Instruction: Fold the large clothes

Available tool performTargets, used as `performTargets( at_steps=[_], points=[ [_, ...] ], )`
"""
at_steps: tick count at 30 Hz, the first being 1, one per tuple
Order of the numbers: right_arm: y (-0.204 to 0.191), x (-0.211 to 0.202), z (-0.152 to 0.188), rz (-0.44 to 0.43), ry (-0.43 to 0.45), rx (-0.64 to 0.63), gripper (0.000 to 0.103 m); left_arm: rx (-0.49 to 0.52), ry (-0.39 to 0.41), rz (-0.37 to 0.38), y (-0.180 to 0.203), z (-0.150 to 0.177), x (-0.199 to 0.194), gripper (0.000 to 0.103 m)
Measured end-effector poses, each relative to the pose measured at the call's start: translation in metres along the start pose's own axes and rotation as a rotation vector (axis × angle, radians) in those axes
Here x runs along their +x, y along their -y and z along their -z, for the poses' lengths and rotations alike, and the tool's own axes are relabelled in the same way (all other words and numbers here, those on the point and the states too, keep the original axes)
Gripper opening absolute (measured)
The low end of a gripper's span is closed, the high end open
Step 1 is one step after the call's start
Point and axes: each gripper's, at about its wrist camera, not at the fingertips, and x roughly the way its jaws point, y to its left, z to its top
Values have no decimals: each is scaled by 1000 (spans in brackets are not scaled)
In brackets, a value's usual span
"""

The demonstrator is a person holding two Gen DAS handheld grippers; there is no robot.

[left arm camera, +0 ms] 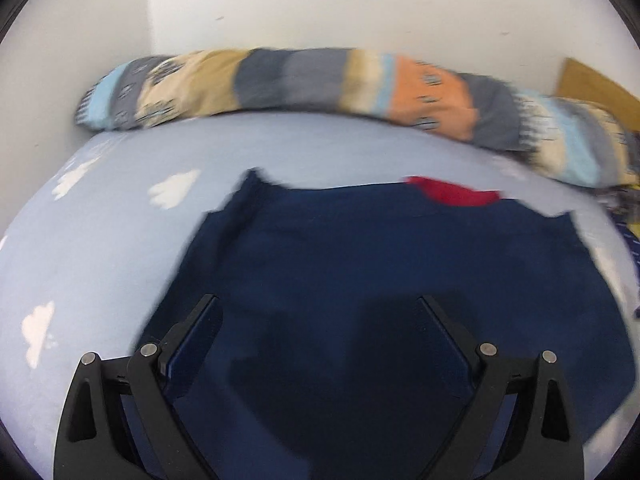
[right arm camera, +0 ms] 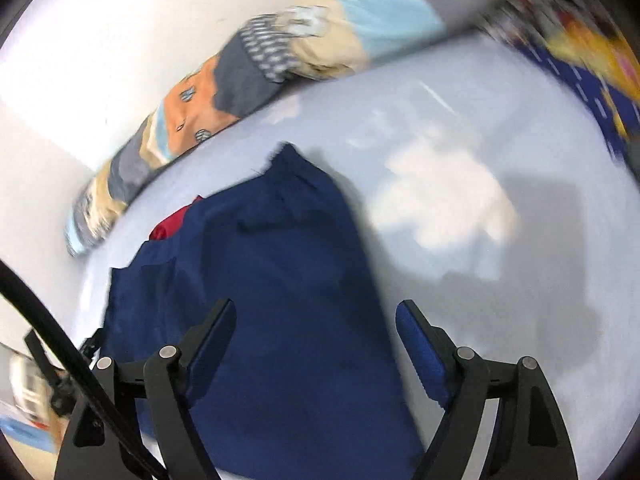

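A large navy blue garment (left arm camera: 380,264) lies spread flat on a light blue bed sheet (left arm camera: 100,248), with a red part (left arm camera: 452,192) showing at its far edge. My left gripper (left arm camera: 320,312) hovers over the garment's near part, jaws wide open, nothing between them. In the right wrist view the same navy garment (right arm camera: 280,264) runs away from the camera, the red part (right arm camera: 172,224) at its far left. My right gripper (right arm camera: 316,316) stands open above the garment's right edge, its left finger over the cloth and its right finger over bare sheet, gripping nothing.
A long patchwork bolster (left arm camera: 320,80) in grey, tan, orange and light blue lies along the white wall at the far side of the bed. White cloud prints (right arm camera: 448,204) dot the sheet. A colourful blue and yellow cloth (right arm camera: 592,64) lies at the far right.
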Motion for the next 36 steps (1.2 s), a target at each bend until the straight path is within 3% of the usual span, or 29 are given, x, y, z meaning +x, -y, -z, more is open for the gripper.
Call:
performTargets(
  at_steps=[3, 8, 12, 15, 18, 25, 27, 28, 29, 31, 33, 36],
  points=[
    [49, -14, 32, -68, -47, 168, 86, 62, 11, 69, 39, 1, -9, 96],
    [83, -28, 71, -174, -73, 324, 86, 160, -1, 114, 85, 20, -11, 96],
    [86, -29, 108, -222, -68, 433, 82, 186, -32, 134, 97, 31, -6, 96],
    [72, -18, 123, -285, -69, 438, 75, 193, -47, 146, 98, 33, -2, 96],
    [64, -3, 124, -251, -34, 436, 70, 136, -77, 161, 90, 32, 5, 96],
    [56, 18, 102, -297, 63, 384, 70, 9, -109, 90, 81, 23, 30, 96],
    [51, 20, 98, -259, 69, 342, 66, 6, -117, 12, 86, 22, 41, 96],
    [49, 19, 98, -247, 81, 325, 58, -3, -127, -33, 86, 23, 50, 96],
    [47, 19, 97, -215, 80, 303, 41, -9, -141, -38, 87, 24, 58, 96],
    [49, 18, 95, -194, 80, 299, 30, 20, -150, -65, 91, 31, 70, 100],
    [47, 11, 94, -212, 88, 313, 25, 48, -126, -110, 96, 33, 71, 103],
    [34, -3, 88, -237, 120, 295, 23, 30, -115, -98, 92, 34, 71, 103]
  ],
)
